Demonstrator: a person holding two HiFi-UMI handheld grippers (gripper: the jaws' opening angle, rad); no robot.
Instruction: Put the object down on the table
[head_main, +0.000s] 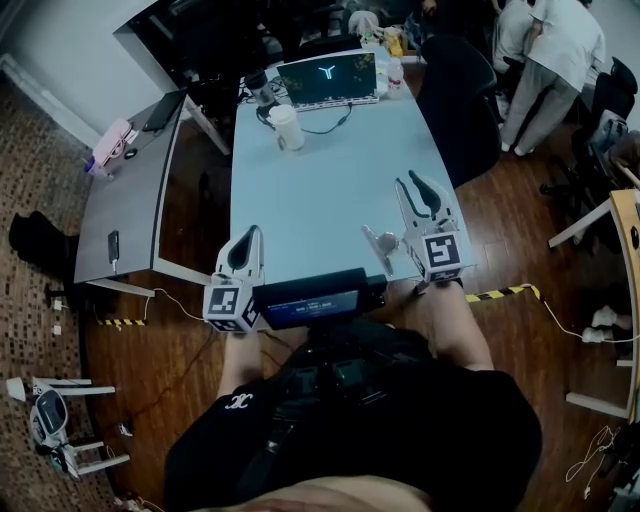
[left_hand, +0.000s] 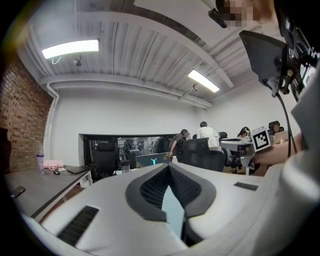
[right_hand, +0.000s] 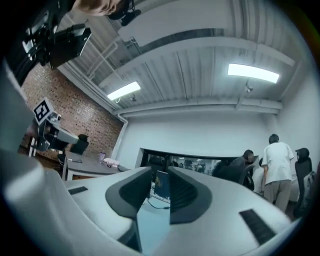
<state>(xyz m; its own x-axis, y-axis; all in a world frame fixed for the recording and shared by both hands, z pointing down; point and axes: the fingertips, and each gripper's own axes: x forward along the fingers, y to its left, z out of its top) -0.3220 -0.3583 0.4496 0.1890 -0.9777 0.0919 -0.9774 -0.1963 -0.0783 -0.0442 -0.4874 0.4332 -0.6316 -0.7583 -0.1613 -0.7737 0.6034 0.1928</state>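
The right claw (right_hand: 160, 176) stands slightly spread, nothing between its pads. The left claw (left_hand: 168, 166) is pressed together at the tips and empty. A small pale grey object (head_main: 381, 243) lies on the light blue tabletop (head_main: 320, 190), just beside the right claw.

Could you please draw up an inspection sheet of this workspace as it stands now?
Surface: light blue table, on a wooden floor.
Job's things: small pale item beside the right gripper, identity unclear; nothing held.
Clutter: laptop, white cup and dark tumbler at the far end.
Grippers: left gripper shut, empty; right gripper's jaws slightly apart, empty.
Cables: black cable by the laptop.
Surroundings: grey side desk, office chair, people standing at the far right.
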